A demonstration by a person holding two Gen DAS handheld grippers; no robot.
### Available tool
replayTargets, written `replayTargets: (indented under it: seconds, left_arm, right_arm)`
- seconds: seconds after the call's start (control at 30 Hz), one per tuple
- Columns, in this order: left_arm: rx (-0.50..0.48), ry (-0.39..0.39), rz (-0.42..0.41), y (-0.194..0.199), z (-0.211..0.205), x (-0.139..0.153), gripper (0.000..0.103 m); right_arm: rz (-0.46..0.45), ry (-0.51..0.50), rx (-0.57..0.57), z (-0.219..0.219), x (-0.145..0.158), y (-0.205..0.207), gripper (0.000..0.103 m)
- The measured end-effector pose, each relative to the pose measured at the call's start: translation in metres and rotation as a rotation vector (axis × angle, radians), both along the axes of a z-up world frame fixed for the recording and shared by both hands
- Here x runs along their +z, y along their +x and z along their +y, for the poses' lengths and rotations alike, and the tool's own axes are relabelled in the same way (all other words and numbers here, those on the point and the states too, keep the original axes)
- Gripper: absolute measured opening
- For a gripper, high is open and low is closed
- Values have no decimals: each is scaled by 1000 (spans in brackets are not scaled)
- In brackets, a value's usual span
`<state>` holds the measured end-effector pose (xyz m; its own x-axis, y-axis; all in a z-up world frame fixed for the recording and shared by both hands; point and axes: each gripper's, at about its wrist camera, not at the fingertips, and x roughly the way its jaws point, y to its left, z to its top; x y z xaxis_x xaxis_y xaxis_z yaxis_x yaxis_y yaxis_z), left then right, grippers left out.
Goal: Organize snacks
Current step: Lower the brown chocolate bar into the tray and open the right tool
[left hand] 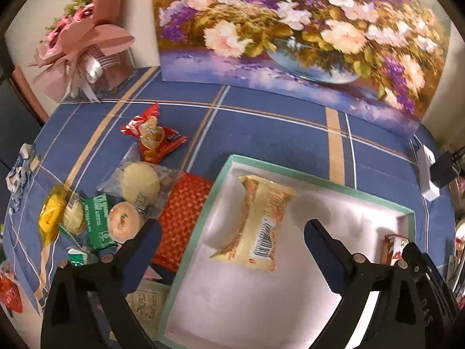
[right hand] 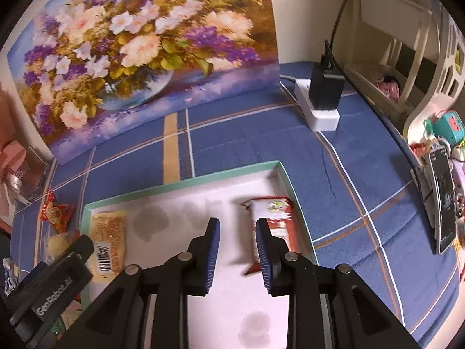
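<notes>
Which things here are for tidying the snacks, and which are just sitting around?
For the job:
tray
yellow snack
red snack
snack pile
left gripper
right gripper

Just lying about:
flower painting
bouquet
power strip
phone

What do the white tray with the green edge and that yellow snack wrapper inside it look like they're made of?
The tray looks like stiff cardboard: matte white inside with greyish stains, thin mint-green walls with sharp folded corners. The yellow snack wrapper looks like thin glossy plastic film: it crinkles, catches light, has a crimped end and a printed barcode. Neither can be confirmed by sight alone.
</notes>
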<state>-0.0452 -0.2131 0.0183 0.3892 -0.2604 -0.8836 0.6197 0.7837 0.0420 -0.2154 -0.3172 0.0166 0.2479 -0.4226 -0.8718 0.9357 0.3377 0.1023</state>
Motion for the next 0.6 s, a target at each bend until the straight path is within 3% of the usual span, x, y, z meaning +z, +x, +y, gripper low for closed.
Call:
replayTargets:
  seconds: [0.1,0.17,0.33,0.4,0.6]
  left_arm:
    - [48,5,-22,5,6,4,103]
    - [81,2,-32,9,12,7,103]
    - [152,7,-73,17,24,13,103]
    - [184,6,-66,21,29,13,103]
    - [288,1,-18,36,48,10,103]
  right_arm:
    - [-12,-12,0,2,4,1,59]
    - [-15,-13,-7,3,4,0,64]
    - [-21,-3,-9,3,2,-1,99]
    - [-28,1,-6,4,0,0,103]
    - [-35,18,-1,5,-2,2,103]
